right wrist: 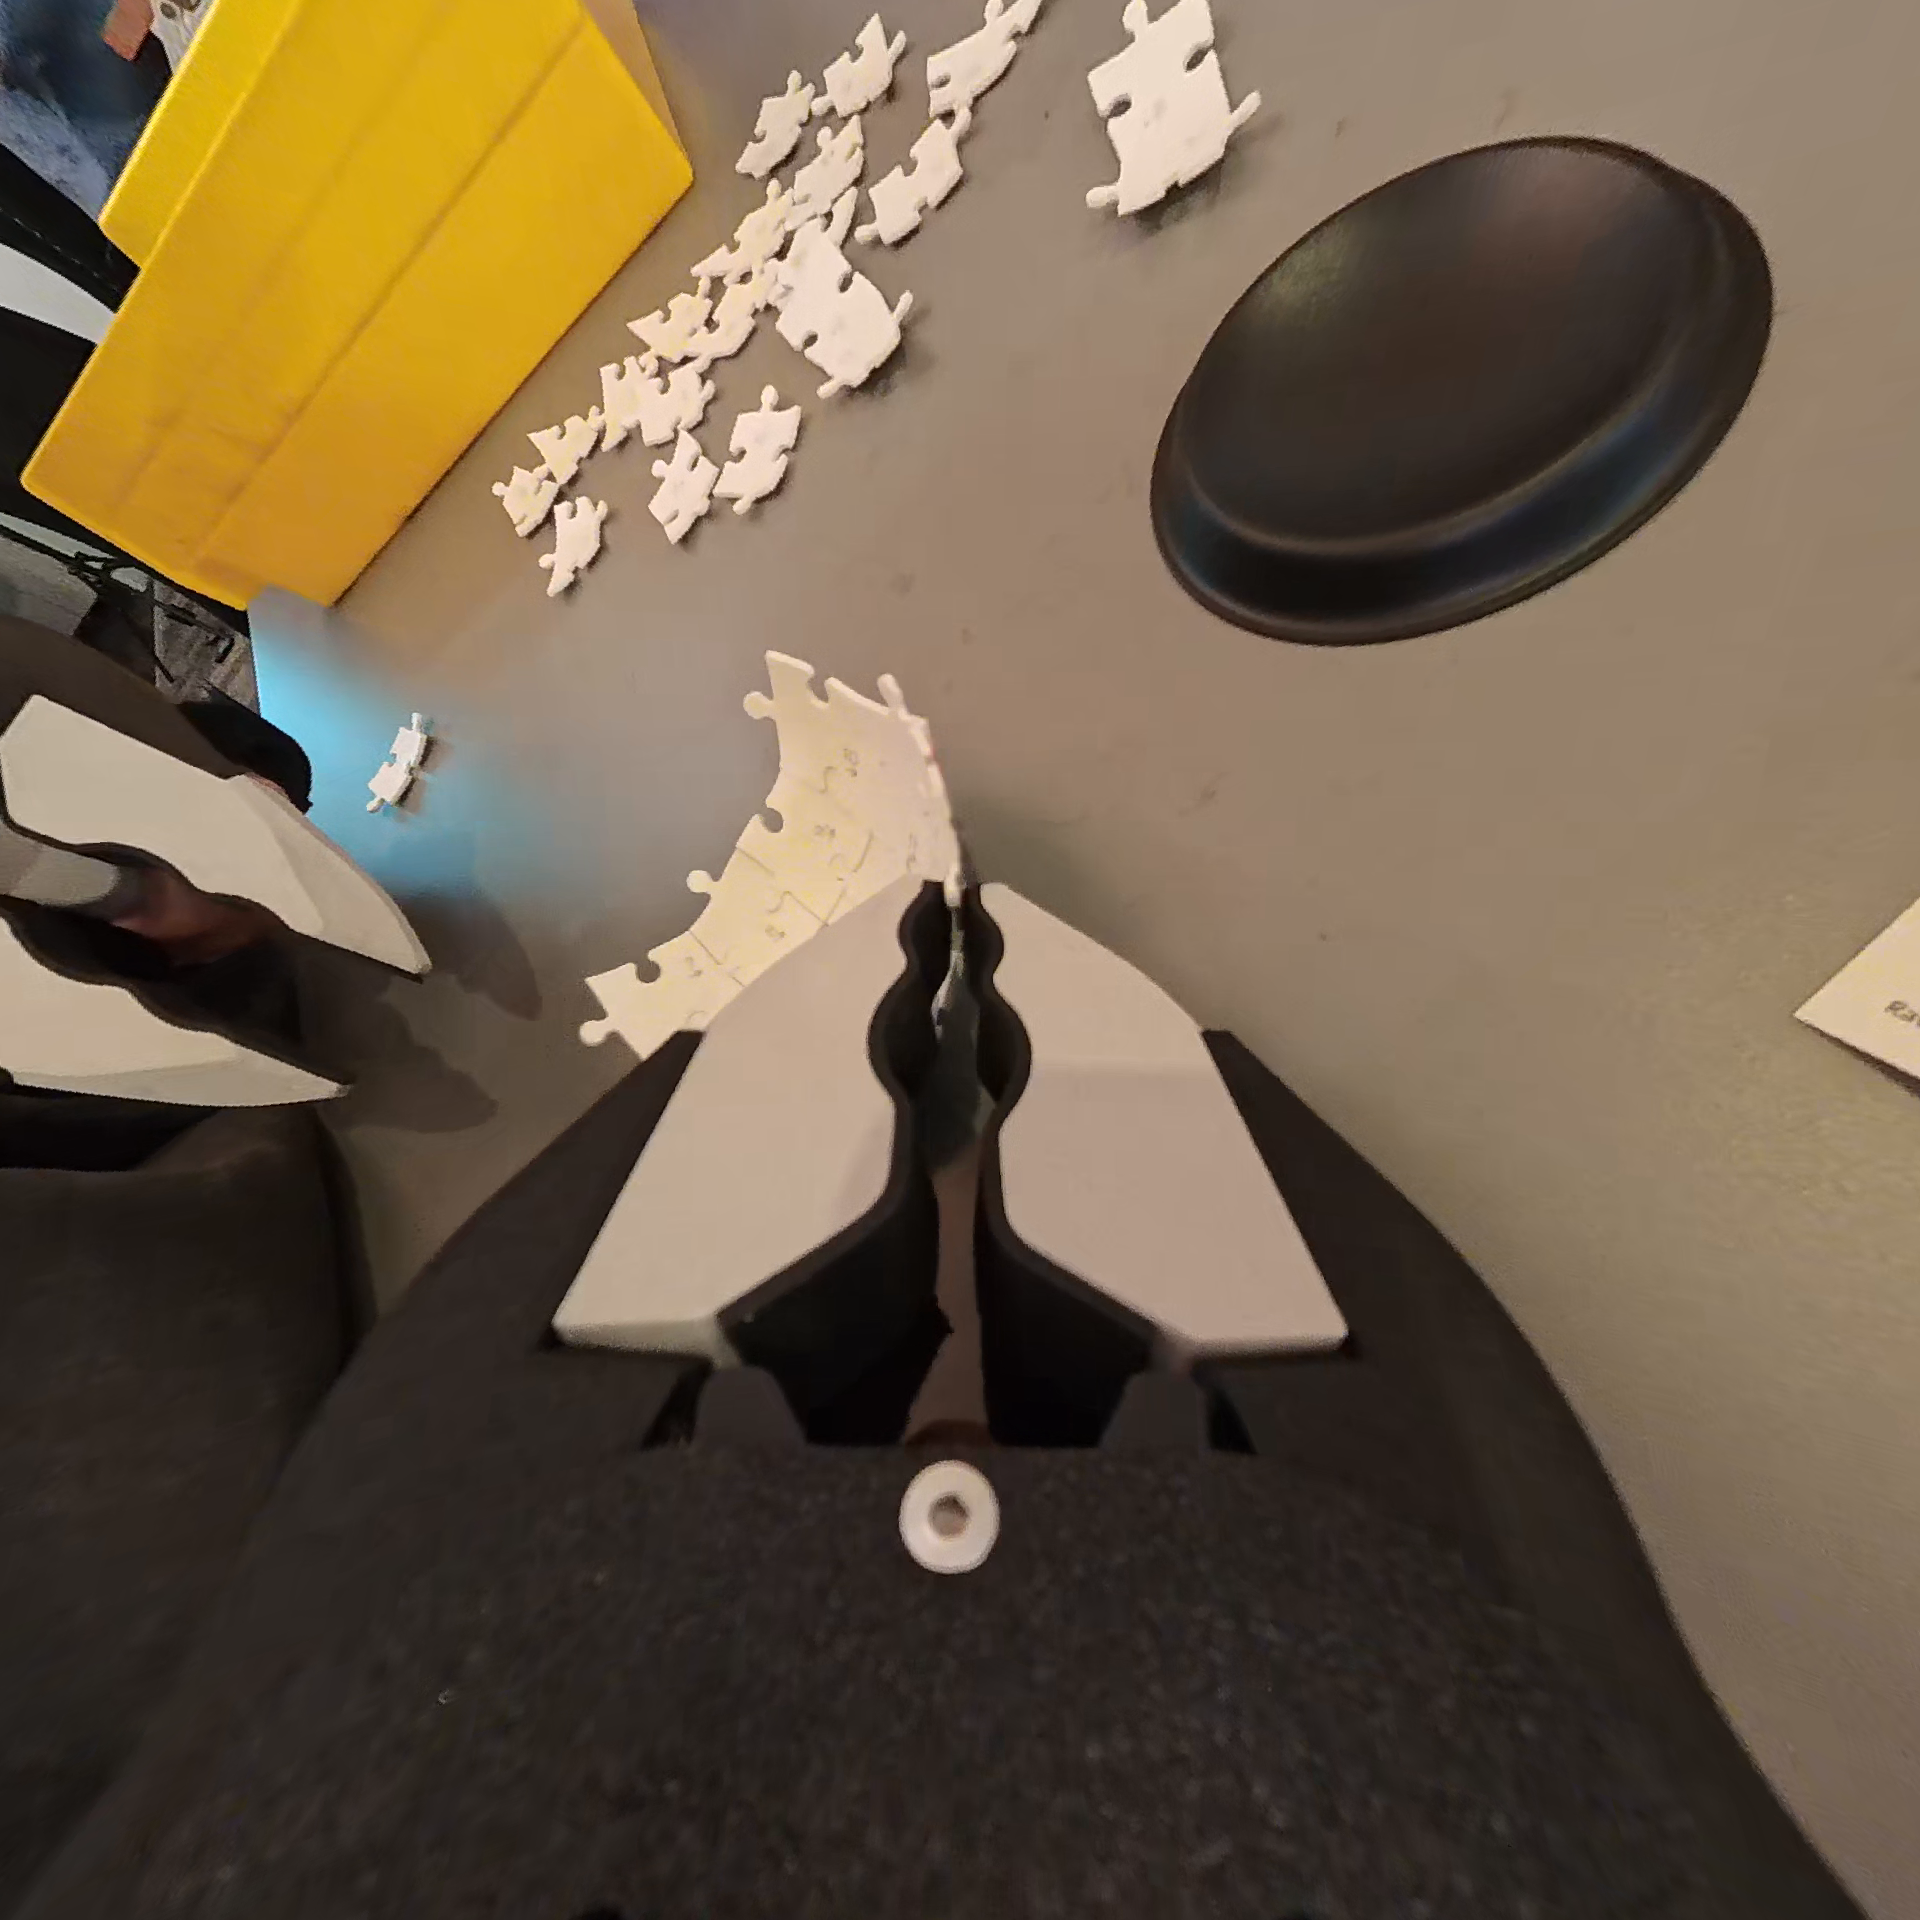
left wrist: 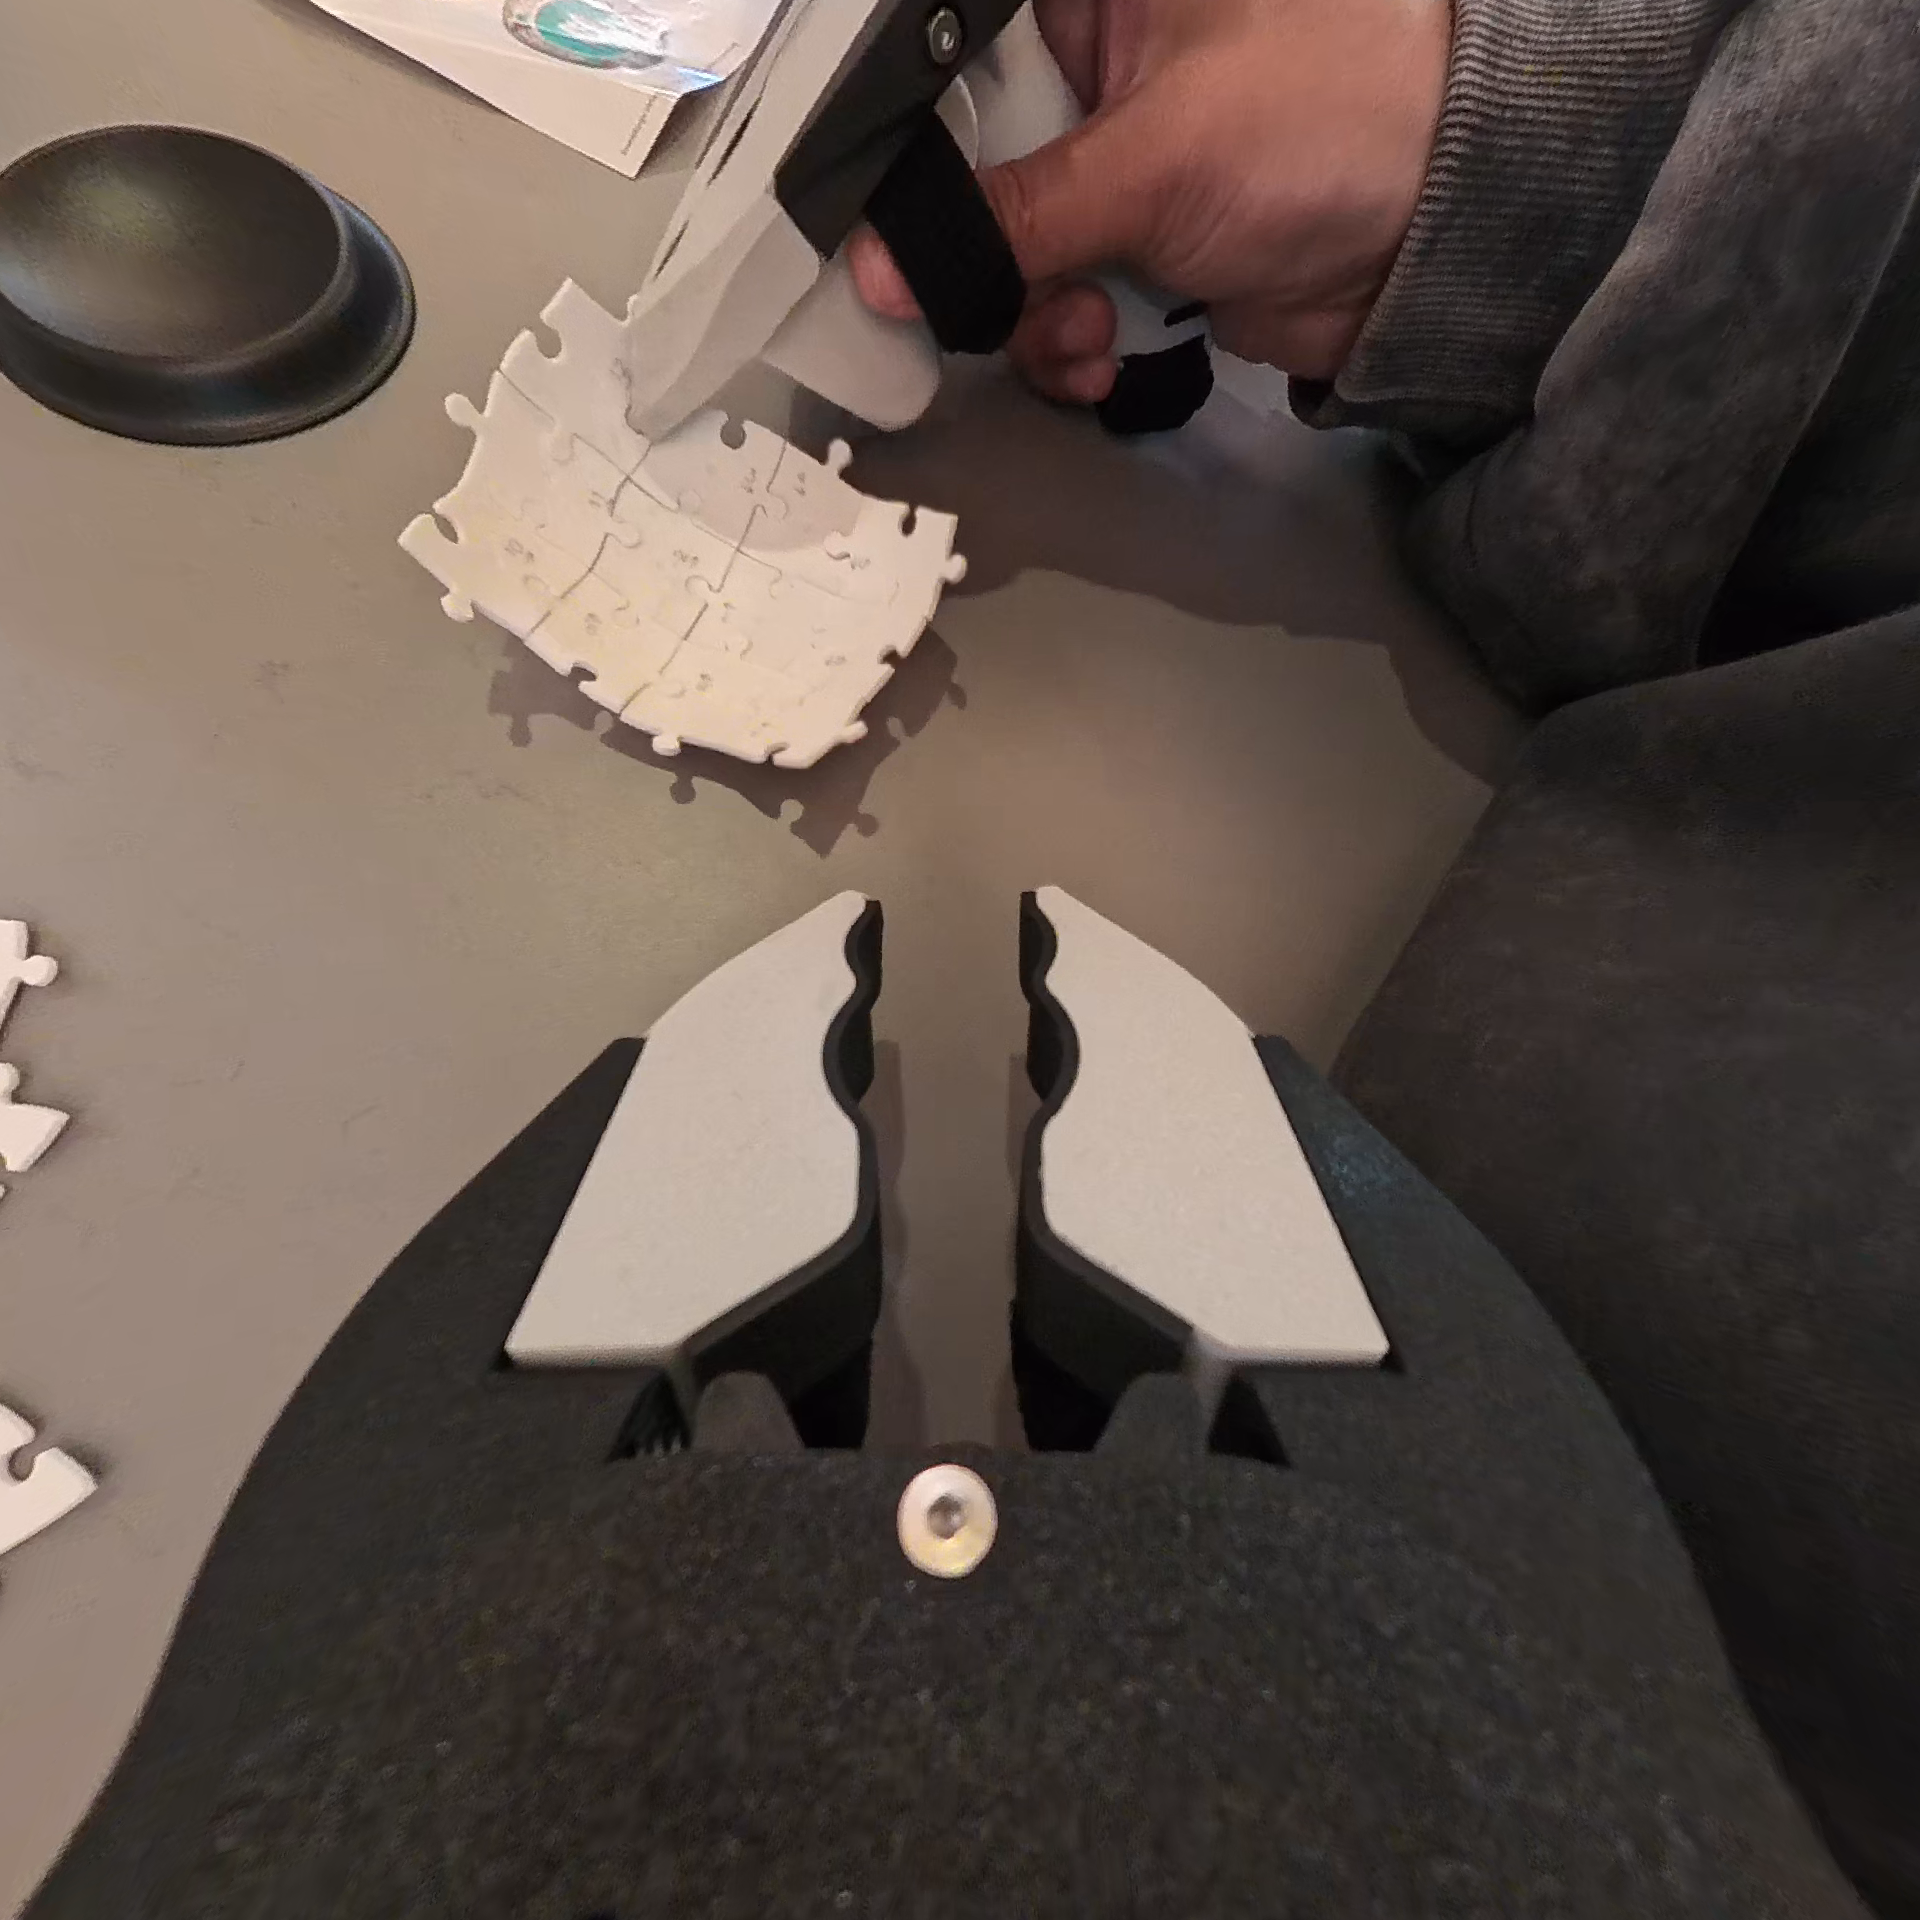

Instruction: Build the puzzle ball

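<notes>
Puzzle shell, a curved sheet of joined white pieces, rests on the grey table ahead of the left tongs and a little to their left, well apart from them. The left tongs hover over the bare table with a clear gap between their fingers and nothing in it.

The right tongs are clamped on one edge of the shell; the rest of the sheet curves up and away to the left of their tips. In the left wrist view the same tongs come down from above onto the shell's far edge, worked by a hand in a grey sleeve.

A black round dish sits on the table ahead and to the right of the right tongs. Loose pieces lie scattered ahead and to the left, next to a yellow box, with one single piece lying apart, nearer the tongs on their left. A white card lies at the right edge of that view. More loose pieces show at the left edge beside the left tongs, and papers lie far ahead beyond the dish.
</notes>
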`<state>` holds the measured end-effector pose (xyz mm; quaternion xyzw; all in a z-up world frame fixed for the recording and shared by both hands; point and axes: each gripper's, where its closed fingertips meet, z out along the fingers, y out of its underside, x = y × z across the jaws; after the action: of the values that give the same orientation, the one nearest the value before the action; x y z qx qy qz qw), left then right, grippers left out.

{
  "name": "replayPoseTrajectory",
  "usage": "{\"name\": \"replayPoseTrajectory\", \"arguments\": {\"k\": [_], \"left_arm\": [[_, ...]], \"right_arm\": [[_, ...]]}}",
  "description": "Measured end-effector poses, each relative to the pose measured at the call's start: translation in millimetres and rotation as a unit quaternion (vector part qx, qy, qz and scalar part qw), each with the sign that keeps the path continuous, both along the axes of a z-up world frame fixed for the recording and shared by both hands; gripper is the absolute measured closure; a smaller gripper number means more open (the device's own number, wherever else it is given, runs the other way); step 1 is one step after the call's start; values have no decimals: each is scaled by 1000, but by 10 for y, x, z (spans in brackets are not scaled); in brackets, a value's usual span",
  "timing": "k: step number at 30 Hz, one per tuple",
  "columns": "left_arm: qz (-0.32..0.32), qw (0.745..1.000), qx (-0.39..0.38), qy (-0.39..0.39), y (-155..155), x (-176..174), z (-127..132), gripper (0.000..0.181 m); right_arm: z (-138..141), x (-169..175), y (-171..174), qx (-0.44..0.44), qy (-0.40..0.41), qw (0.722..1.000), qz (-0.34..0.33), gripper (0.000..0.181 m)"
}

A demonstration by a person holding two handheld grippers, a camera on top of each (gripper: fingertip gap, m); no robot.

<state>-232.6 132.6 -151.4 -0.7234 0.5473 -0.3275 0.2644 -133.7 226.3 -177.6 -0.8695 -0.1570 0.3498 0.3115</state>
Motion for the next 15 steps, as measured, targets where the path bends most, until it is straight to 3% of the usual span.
{"name": "replayPoseTrajectory", "arguments": {"k": [15], "left_arm": [[1, 1000, 0, 2, 5, -6, -2, 156]], "right_arm": [[15, -63, -29, -6, 19, 1000, 22, 171]]}}
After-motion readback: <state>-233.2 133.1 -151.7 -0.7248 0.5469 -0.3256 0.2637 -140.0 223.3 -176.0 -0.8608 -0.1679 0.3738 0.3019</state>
